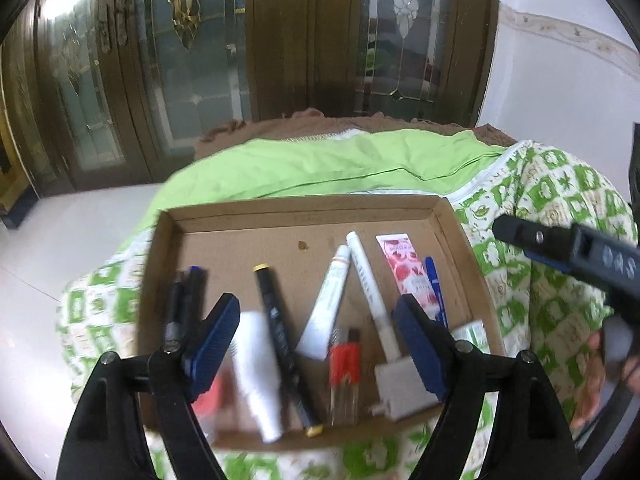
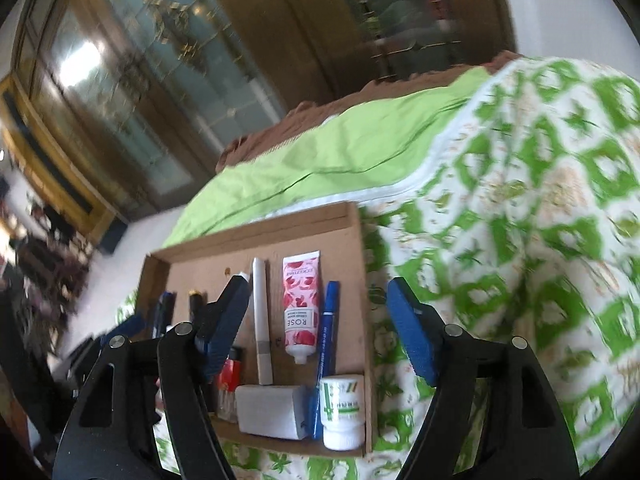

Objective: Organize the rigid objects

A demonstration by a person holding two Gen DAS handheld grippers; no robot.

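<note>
Laid side by side in a cardboard tray (image 1: 448, 216) on a green-patterned quilt (image 1: 560, 208): black marker (image 1: 280, 336), white tube (image 1: 326, 300), white pen (image 1: 370, 292), rose tube (image 2: 301, 304), blue pen (image 2: 325, 344), grey block (image 2: 270, 410), white jar (image 2: 344, 412) in the near right corner. Left gripper (image 1: 318, 340) spread wide above the tray, pinching nothing. Right gripper (image 2: 312, 330) likewise spread, empty, over the tray's right edge.
</note>
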